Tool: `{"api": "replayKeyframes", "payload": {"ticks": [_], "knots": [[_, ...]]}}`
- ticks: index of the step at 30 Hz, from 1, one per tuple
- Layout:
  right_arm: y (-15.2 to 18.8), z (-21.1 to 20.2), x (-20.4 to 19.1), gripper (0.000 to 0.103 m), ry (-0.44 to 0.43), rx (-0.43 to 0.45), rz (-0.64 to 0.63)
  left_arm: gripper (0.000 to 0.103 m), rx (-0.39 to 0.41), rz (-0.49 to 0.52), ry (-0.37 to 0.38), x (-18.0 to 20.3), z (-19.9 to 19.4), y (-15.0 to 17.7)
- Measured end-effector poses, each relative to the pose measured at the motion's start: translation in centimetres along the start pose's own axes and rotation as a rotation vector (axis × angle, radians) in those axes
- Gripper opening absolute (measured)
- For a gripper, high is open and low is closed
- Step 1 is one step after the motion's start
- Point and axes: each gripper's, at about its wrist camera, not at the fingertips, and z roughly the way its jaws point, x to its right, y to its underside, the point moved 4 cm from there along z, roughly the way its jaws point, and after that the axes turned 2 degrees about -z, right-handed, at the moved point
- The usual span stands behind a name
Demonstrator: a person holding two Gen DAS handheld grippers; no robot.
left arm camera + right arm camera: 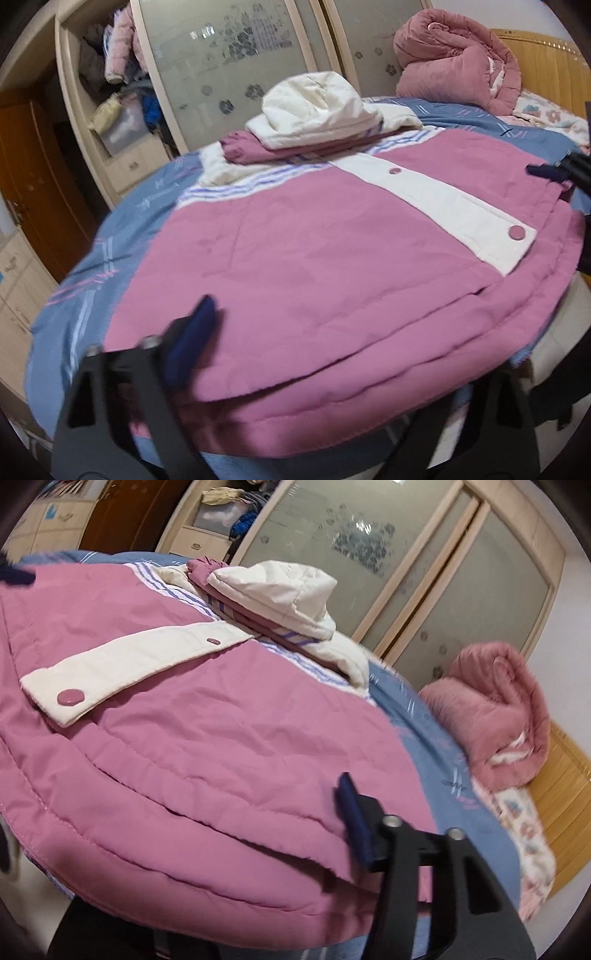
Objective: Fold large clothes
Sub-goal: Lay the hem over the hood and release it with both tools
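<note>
At the far left we see an open wardrobe shelf (pixel 110 85) stuffed with clothes, and beside it the frosted sliding doors (pixel 229 62) with flower patterns. In front of them lies the bed (pixel 66 317) under a blue patterned sheet, and on it the task's thing: a pink padded jacket (pixel 314 258), spread flat with its hem towards us at the near edge of the bed. A white snap placket (pixel 443 206) with pink buttons runs down its front, and the white hood (pixel 314 107) sits folded on top at the far end.

Our left claw (pixel 295 398) is at the near left corner of the hem. Only one blue pad (pixel 192 339) shows clearly, lying against the pink fabric; the other finger is a dark blur, so we cannot tell whether the claw grips the hem or stands open.

Our right claw (pixel 258 849) is at the near right corner of the hem. Its blue pad (pixel 354 819) lies on the edge of the jacket's top layer; the second finger is out of sight, so we cannot tell its state either.

At the far right a rolled pink quilt (pixel 454 62) rests against the wooden headboard (pixel 546 62).
</note>
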Motion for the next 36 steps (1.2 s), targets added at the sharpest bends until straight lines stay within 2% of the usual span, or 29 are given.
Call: {"api": "replayKeyframes", "payload": {"ticks": [2,8,15,23,27,31,36], "knots": [[0.0,0.1,0.1,0.032,-0.025,-0.011,0.035,0.057,-0.025,0.000,0.011,0.3,0.4,0.1],[0.0,0.4,0.4,0.019,-0.072,-0.041,0.121,0.036,-0.044,-0.050,0.038,0.2,0.8,0.0],[-0.2,1.0,1.0,0.018,-0.120,-0.086,0.217,0.030,-0.080,-0.124,0.041,0.0,1.3,-0.3],[0.0,1.3,1.2,0.017,-0.107,-0.087,0.296,0.023,-0.089,-0.218,0.060,-0.4,2.0,-0.4],[0.1,1.4,1.5,0.016,-0.121,-0.072,0.365,0.022,-0.095,-0.289,0.072,-0.7,2.5,-0.4],[0.5,1.7,2.2,0.016,-0.156,-0.080,0.472,0.022,-0.115,-0.320,0.071,-0.8,2.6,-0.7],[0.0,1.6,2.3,0.016,-0.152,-0.101,0.504,0.022,-0.125,-0.350,0.071,-1.0,3.2,-0.6]]}}
